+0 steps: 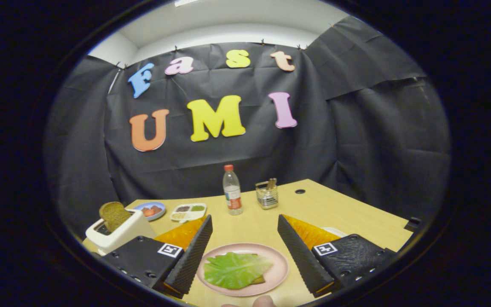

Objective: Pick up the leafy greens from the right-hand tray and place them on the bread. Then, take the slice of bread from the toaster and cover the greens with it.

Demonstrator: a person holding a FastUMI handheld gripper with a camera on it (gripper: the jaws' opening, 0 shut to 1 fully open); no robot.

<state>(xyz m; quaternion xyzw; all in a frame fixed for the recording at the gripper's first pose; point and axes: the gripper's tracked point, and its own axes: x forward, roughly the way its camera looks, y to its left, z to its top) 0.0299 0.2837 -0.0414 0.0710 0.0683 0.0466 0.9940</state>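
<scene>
Gripper view: my two-finger gripper [244, 238] hangs spread wide, holding nothing, above the round pink plate [277, 266] — flat green leaf [237, 269] lies there on bread. Left of the plate, a brown slice [114, 215] stands in the white toaster [122, 234].

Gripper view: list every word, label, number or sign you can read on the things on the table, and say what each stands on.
No text here can be read.
Bottle: a label band, too small and blurred to read.
Gripper, fingers open either side of the pink plate with the leafy greens: two square black-and-white marker tags, patterns only, no words.
Toaster: no lettering visible.
</scene>
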